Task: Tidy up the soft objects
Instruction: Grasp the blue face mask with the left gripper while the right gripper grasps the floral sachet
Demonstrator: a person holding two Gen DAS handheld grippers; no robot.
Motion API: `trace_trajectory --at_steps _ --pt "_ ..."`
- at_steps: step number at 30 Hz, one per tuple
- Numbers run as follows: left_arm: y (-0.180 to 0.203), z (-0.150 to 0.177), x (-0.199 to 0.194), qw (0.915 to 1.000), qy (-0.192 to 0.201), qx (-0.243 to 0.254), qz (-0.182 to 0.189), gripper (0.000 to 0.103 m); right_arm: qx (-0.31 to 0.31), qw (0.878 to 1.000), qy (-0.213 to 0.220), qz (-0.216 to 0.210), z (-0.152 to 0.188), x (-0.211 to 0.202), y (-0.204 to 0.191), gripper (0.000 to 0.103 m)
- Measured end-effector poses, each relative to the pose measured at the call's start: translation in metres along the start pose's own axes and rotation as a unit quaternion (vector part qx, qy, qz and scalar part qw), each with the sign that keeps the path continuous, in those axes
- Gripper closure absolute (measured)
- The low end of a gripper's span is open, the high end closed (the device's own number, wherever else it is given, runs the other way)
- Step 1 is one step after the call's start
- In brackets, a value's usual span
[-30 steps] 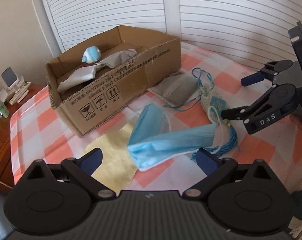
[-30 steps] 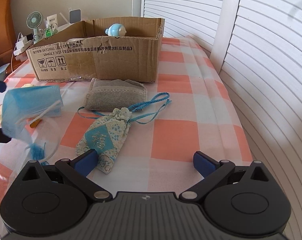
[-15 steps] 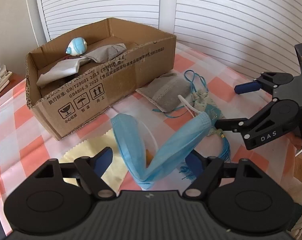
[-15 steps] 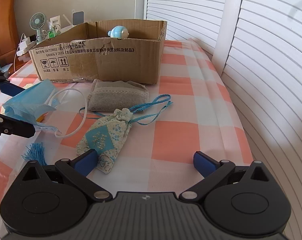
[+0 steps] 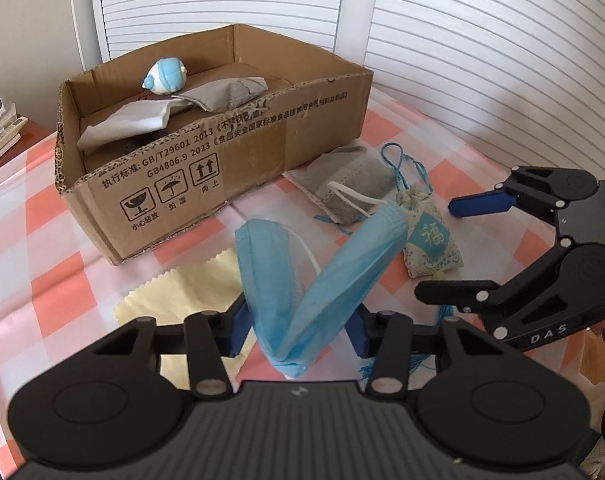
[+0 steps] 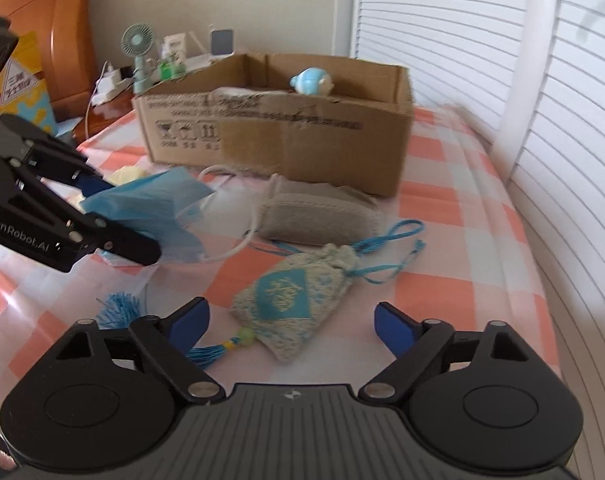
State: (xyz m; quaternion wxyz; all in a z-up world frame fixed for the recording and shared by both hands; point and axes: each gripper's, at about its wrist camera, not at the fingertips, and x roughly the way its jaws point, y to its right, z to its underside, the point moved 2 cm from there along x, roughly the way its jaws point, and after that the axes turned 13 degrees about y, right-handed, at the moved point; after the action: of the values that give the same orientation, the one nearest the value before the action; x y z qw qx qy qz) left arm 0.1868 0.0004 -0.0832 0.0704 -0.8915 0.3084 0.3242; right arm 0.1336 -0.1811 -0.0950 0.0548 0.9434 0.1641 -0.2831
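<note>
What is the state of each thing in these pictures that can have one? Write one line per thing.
Left claw: shut on the face mask.
Right claw: open, empty.
Face mask: folded, lifted off the table.
Cardboard box: open-topped, partly filled.
Drawstring pouch: lying flat, cinched shut.
Grey sachet: lying beside the box.
Yellow cloth: spread flat.
</note>
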Motion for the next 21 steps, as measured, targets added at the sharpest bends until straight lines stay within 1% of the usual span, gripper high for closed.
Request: trace_trajectory --at_steps 3,6,9,11,12,18,21 --pt "0.0 0.0 0.0 1.0 0.0 -0.001 0.0 0.055 -0.012 1.0 0.002 -0.01 -0.001 0.007 -0.009 0.016" --pt "0.0 -0.001 0.0 1.0 0.001 0.0 0.002 0.055 -0.006 1.0 0.006 -0.024 -0.007 0.013 -0.012 0.02" --pt "0.0 -0.002 0.0 1.0 0.002 -0.001 0.002 0.055 -0.008 1.0 0.01 -0.024 -0.01 0.019 -0.013 0.026" --pt "-0.001 -0.003 0.0 1.0 0.003 -0.001 0.002 0.055 -0.014 1.0 0.01 -0.014 -0.011 0.02 -0.014 0.032" --pt "-0.001 -0.003 0.0 1.0 0.003 -0.001 0.002 0.055 -0.017 1.0 0.01 -0.003 -0.011 0.02 -0.013 0.034" --pt "-0.003 -0.002 0.0 1.0 0.002 -0.001 0.0 0.055 -0.006 0.999 -0.012 0.048 -0.01 0.011 0.006 0.034" --pt "-0.003 -0.002 0.0 1.0 0.003 -0.002 0.001 0.055 0.004 0.998 -0.021 0.058 -0.006 0.002 0.015 0.034"
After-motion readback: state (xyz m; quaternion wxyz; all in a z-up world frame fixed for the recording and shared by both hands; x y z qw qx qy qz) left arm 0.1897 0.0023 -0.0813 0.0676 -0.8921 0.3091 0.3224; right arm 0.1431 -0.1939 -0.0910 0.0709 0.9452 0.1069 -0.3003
